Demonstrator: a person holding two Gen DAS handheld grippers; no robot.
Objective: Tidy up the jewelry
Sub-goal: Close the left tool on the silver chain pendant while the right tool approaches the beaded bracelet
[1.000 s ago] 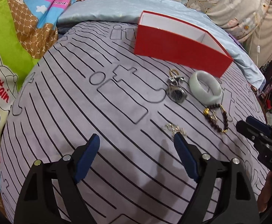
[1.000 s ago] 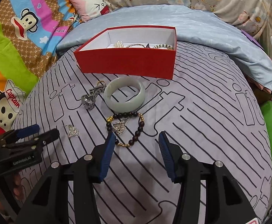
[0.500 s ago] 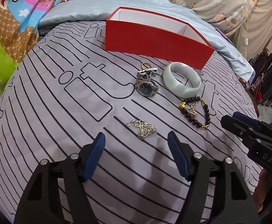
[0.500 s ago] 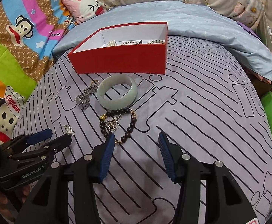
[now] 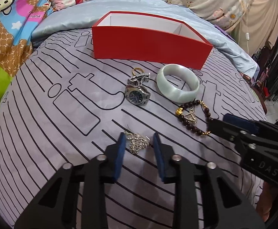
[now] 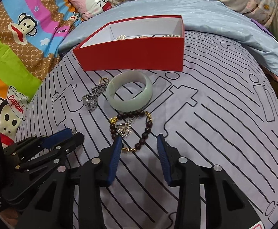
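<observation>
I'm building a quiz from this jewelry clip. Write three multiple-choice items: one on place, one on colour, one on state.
1. The silver chain lies:
A. in the box
B. between the left tongs' fingers
C. on the bangle

2. The box outside is:
A. red
B. blue
C. green

3. The right tongs are:
A. shut on the watch
B. holding the bangle
C. open, empty

Answers:
1 B, a blue pad flanks each side of the chain.
2 A, its walls are red.
3 C, their fingers are spread by the beaded bracelet, gripping nothing.
</observation>
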